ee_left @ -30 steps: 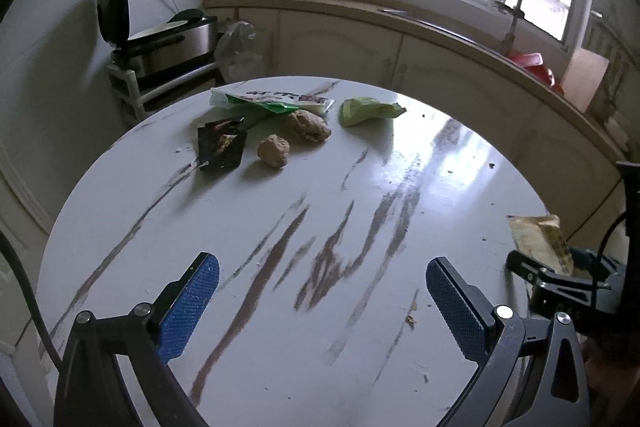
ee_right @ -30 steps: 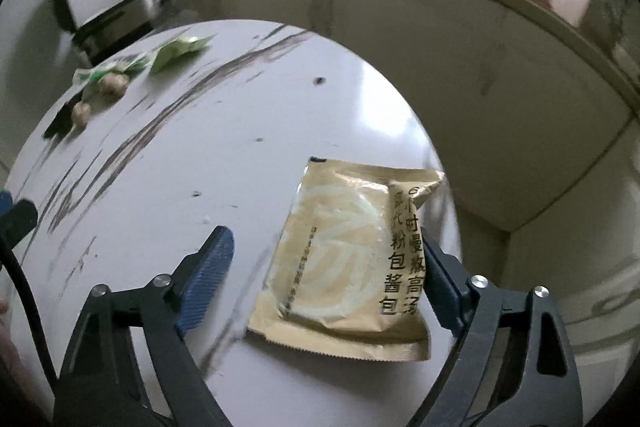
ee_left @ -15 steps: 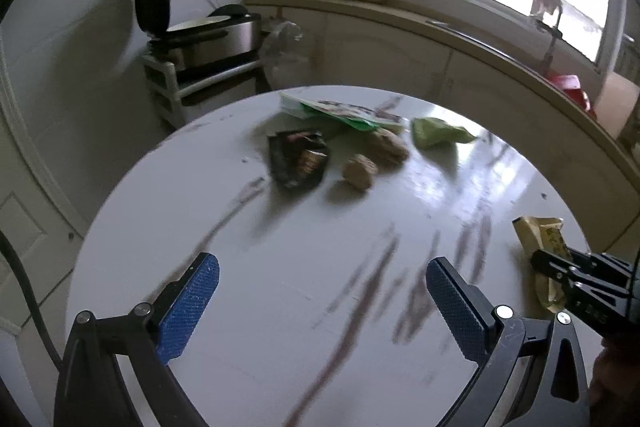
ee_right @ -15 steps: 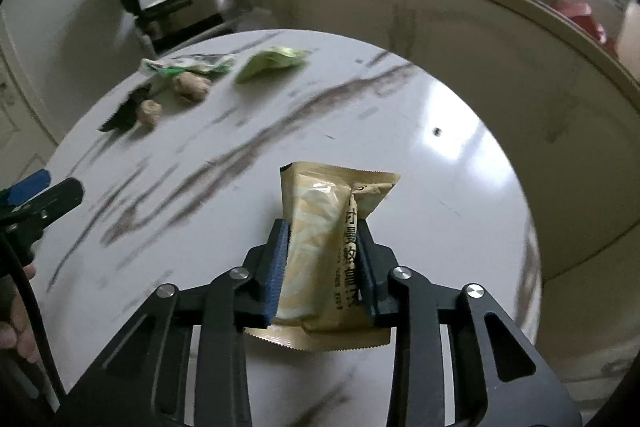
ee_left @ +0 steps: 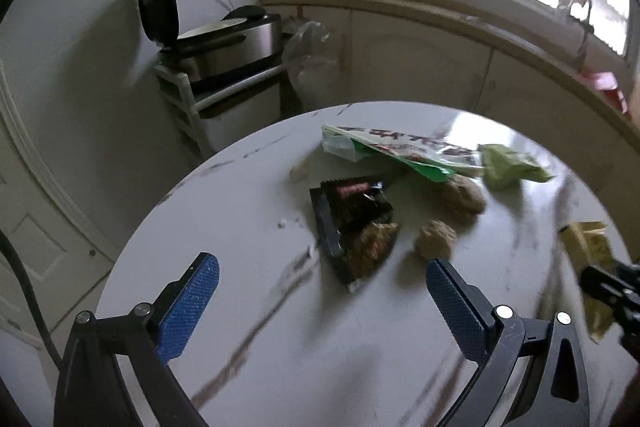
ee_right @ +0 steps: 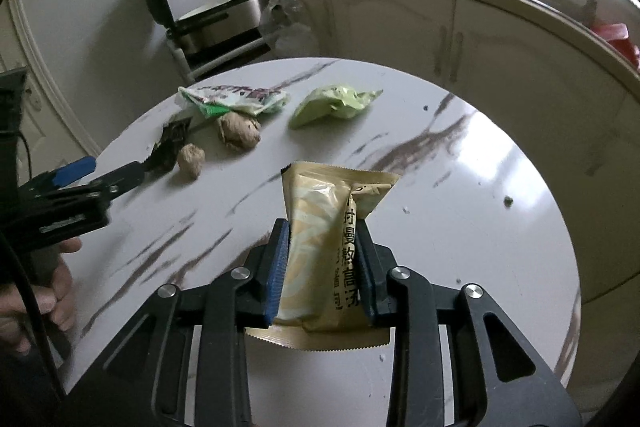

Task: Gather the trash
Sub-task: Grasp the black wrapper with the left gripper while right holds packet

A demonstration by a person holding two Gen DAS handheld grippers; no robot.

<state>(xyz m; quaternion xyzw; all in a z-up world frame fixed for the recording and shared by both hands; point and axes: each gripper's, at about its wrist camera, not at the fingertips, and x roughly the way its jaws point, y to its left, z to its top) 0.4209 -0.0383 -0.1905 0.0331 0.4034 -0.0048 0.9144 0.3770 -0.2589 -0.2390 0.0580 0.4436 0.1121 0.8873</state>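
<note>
Now clamped on gold sachet (ee_right: 320,247) by right gripper (ee_right: 322,267), lifted off table (ee_right: 460,227). Left gripper (ee_left: 320,295) jaws apart, near black wrapper (ee_left: 352,223).

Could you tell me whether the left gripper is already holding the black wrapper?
No, the left gripper is open, with the black wrapper lying beyond it.

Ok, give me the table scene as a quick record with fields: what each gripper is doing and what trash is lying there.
surface: round white marble-look table
right gripper: shut on tan sauce packet
left gripper: open, empty, pointed toward black wrapper
loose trash: black wrapper, green-and-white bag, pale green packet
other items: two brown crumpled lumps
packet state: squeezed upright between the pads
</note>
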